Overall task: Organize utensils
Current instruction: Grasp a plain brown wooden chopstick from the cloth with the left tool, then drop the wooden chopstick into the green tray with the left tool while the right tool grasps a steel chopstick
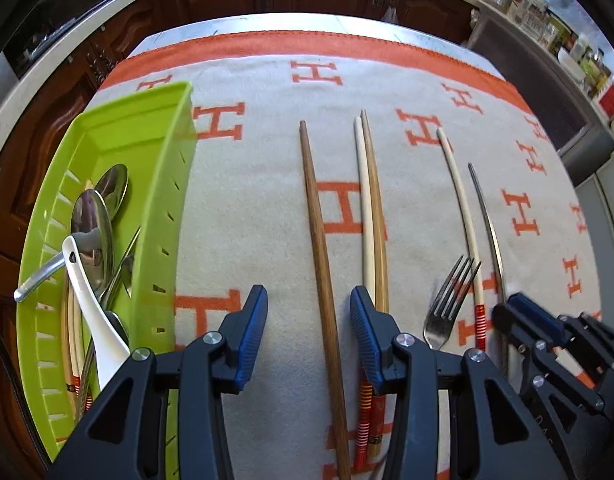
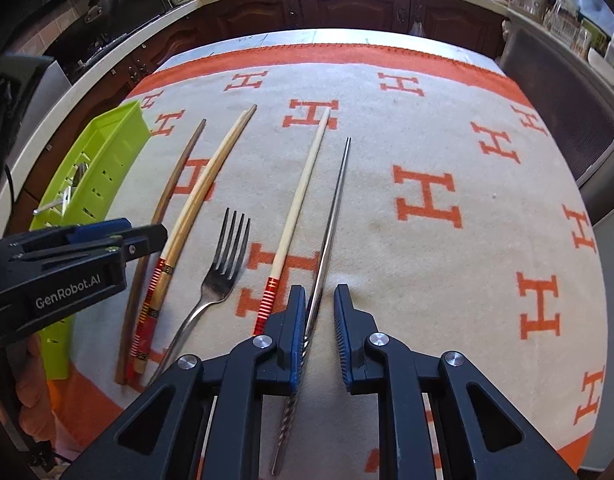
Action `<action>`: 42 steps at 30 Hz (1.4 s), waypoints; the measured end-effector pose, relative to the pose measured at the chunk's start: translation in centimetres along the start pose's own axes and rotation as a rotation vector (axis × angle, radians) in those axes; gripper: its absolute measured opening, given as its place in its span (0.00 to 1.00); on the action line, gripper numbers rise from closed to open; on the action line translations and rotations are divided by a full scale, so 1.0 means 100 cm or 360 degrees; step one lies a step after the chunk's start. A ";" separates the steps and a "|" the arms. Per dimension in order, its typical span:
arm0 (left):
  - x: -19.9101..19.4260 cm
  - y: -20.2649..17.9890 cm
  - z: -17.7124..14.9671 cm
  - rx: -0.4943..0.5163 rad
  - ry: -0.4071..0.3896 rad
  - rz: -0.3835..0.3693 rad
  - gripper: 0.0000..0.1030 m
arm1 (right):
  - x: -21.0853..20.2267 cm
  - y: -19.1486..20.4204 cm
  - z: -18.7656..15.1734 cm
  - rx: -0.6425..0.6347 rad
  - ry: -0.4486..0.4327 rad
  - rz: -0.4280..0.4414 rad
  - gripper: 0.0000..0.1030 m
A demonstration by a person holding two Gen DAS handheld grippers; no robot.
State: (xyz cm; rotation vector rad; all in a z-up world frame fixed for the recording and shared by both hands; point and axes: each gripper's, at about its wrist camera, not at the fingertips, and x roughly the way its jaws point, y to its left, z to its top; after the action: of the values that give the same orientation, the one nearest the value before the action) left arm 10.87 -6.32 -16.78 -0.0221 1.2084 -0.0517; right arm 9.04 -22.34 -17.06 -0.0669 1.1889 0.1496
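Right gripper (image 2: 320,312) jaws spread, straddling metal chopstick (image 2: 334,208); its long axis ran forward between pads, touching left pad. Left gripper (image 1: 309,320) jaws spread over dark wooden chopstick (image 1: 317,220), right of green tray (image 1: 163,184).

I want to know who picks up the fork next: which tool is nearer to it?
Hard to call; perhaps the left. The fork lies between them: the left tool straddles the dark wooden chopstick on one side, and the right tool brackets the metal chopstick on the other.
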 end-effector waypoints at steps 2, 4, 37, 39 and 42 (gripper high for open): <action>0.001 -0.006 -0.002 0.0040 -0.0027 0.0045 0.40 | -0.001 0.001 -0.002 -0.0027 -0.0030 -0.0040 0.09; 0.000 -0.009 -0.004 0.0049 -0.0050 0.0059 0.40 | -0.002 0.000 -0.005 -0.0022 -0.0053 -0.0055 0.06; -0.122 0.027 -0.038 0.0069 -0.0297 -0.0035 0.04 | -0.079 -0.007 -0.024 0.0399 -0.0090 0.0317 0.05; -0.128 0.043 -0.039 0.0041 -0.0323 0.0013 0.04 | -0.082 0.000 -0.024 0.0385 -0.0090 0.0320 0.05; -0.129 0.070 -0.040 -0.0014 -0.0346 0.0112 0.04 | -0.083 0.007 -0.022 0.0365 -0.0082 0.0317 0.05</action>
State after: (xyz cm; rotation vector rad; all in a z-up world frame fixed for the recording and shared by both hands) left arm 2.73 1.42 -6.43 0.0073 0.9911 0.0172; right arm 3.90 -22.56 -10.16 0.2557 1.1528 0.1878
